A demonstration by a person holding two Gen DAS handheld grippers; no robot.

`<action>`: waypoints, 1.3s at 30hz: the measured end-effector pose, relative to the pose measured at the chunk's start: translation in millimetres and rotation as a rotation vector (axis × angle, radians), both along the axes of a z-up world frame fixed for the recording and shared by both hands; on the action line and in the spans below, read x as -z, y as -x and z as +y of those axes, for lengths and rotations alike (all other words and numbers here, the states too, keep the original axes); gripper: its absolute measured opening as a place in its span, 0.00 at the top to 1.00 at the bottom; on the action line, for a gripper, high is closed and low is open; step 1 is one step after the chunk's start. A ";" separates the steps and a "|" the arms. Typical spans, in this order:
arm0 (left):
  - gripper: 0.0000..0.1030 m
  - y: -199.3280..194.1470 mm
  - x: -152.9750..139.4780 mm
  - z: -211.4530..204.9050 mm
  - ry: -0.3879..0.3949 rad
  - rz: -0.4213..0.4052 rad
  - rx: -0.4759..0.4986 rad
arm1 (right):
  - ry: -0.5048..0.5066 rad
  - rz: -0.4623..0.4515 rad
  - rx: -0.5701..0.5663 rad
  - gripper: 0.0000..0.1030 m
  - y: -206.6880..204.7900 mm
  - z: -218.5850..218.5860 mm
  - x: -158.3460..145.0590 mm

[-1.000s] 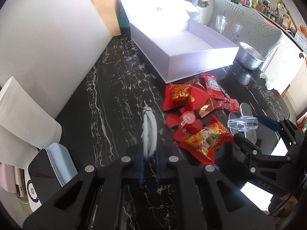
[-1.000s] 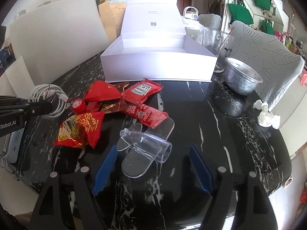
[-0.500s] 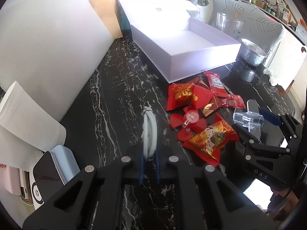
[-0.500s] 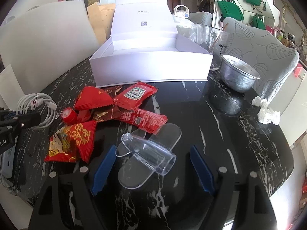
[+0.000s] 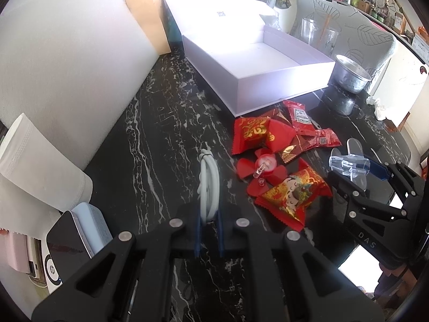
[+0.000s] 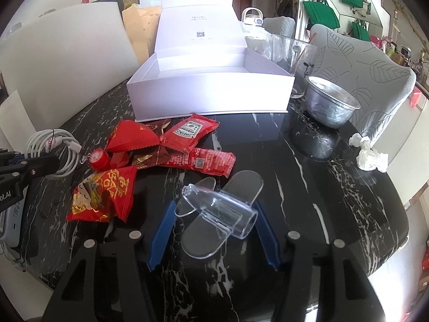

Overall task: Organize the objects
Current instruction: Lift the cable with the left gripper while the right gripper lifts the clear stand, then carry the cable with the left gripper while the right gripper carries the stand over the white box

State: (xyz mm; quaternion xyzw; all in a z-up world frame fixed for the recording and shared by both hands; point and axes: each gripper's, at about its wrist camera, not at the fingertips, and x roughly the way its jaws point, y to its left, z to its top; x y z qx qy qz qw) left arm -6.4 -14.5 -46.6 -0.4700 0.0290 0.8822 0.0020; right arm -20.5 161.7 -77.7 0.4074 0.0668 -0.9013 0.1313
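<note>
Sitting on the desk [image 6: 335,204] are one white box [image 6: 211,94], one coiled cable [image 6: 53,147] and one clear plastic piece [image 6: 219,214]. Lying at nine o'clock of that piece are two red candy bags [image 6: 104,196], two ketchup sachets [image 6: 187,131] and one red keychain [image 6: 99,158]. Standing at two o'clock is one metal bowl [image 6: 329,104].

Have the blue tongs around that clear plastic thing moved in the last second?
Yes. The right tongs are closing: their blue fingers now stand nearer the clear plastic piece, which stays put by the red packet.

Black marble table with white veining [image 6: 308,187]. Dented metal bowl [image 6: 329,104] near the far right edge, reflected in the tabletop. Crumpled white tissue [image 6: 370,155] right of it, close to the rim. Clear glass tumbler [image 6: 300,61] behind the bowl. Grey leaf-patterned chair back [image 6: 370,61] beyond the table. Large white foam board [image 5: 67,67] leaning at left; brown paper envelope [image 5: 147,21] behind it. Green tote bags [image 6: 321,13] hang on the far wall.
</note>
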 end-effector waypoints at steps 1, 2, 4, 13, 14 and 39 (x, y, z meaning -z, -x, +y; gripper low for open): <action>0.92 -0.7 -1.3 0.1 0.000 0.004 0.000 | 0.001 0.000 0.001 0.41 -0.8 0.9 -0.4; 0.92 -1.2 -2.9 0.7 0.001 0.009 0.002 | 0.001 0.002 0.003 0.41 -1.8 1.9 -1.5; 0.92 -2.1 -5.7 0.5 -0.001 0.016 0.004 | 0.001 0.009 0.006 0.41 -3.7 3.5 -4.0; 0.92 -6.1 -19.0 -0.3 -0.016 0.047 0.010 | -0.001 0.051 -0.002 0.41 -13.6 6.3 -23.1; 0.92 -6.3 -21.2 -0.4 -0.017 0.051 0.010 | -0.001 0.058 -0.007 0.41 -15.2 6.7 -26.6; 0.92 19.4 -82.6 13.7 -0.007 0.186 0.045 | -0.016 0.193 -0.170 0.41 7.0 4.6 -105.5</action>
